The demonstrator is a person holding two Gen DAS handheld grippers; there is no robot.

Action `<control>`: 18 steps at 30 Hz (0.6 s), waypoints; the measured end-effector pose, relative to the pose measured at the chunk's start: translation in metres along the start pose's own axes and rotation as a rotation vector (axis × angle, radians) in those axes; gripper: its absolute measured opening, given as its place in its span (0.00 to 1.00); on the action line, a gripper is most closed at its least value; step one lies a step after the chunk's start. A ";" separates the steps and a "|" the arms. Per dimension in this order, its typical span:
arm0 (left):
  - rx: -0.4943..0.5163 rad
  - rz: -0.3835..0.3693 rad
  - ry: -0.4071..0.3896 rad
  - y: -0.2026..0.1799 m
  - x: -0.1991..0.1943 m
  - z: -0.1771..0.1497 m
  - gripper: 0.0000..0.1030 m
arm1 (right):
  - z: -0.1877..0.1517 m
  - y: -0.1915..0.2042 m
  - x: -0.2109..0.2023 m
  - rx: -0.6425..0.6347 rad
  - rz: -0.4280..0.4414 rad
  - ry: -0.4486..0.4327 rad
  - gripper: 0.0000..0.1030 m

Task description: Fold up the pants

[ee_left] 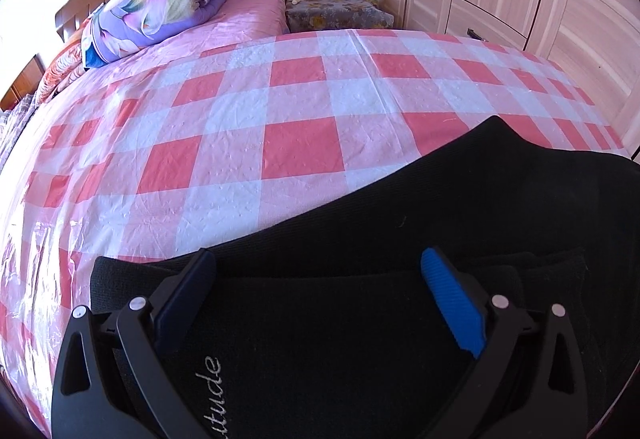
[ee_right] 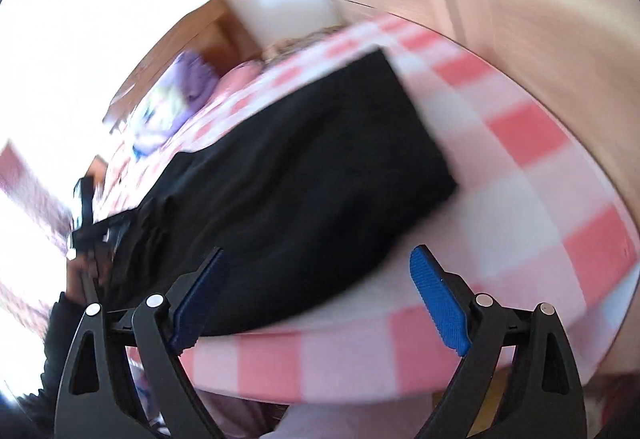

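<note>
Lying flat along the near edge of the bed point(ee_left: 288, 107), the black pants point(ee_left: 460, 223) are spread for folding, one end squared off toward the far corner. Left hand-held gripper point(ee_left: 318, 275) hovers spread over the waistband end; right hand-held gripper point(ee_right: 316, 275), also spread, hangs over the near hem, its view motion-blurred.

Checkered bed point(ee_left: 296, 143), black pants point(ee_left: 440, 223) atop.
</note>
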State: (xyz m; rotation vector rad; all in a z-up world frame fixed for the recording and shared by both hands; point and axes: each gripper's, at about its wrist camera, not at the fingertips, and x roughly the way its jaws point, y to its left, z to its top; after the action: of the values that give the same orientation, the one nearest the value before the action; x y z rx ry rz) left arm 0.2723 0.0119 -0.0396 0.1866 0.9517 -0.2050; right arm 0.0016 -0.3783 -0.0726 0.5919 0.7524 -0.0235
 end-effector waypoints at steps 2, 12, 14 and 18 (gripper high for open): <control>0.001 0.001 0.000 0.000 0.000 0.000 0.99 | 0.007 -0.009 0.009 0.019 0.028 0.004 0.86; 0.000 0.003 -0.001 0.000 0.000 0.000 0.99 | 0.027 -0.033 0.020 0.233 0.112 -0.088 0.90; -0.001 0.012 -0.019 -0.001 -0.003 -0.001 0.99 | 0.023 -0.026 0.021 0.184 0.094 -0.045 0.91; 0.009 0.118 -0.129 -0.017 -0.035 0.000 0.95 | 0.011 -0.002 0.023 0.067 0.044 -0.001 0.92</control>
State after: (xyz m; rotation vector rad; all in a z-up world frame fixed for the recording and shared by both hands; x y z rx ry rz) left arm 0.2484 -0.0009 -0.0123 0.2348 0.8092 -0.1112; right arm 0.0252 -0.3815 -0.0817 0.6717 0.7396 -0.0080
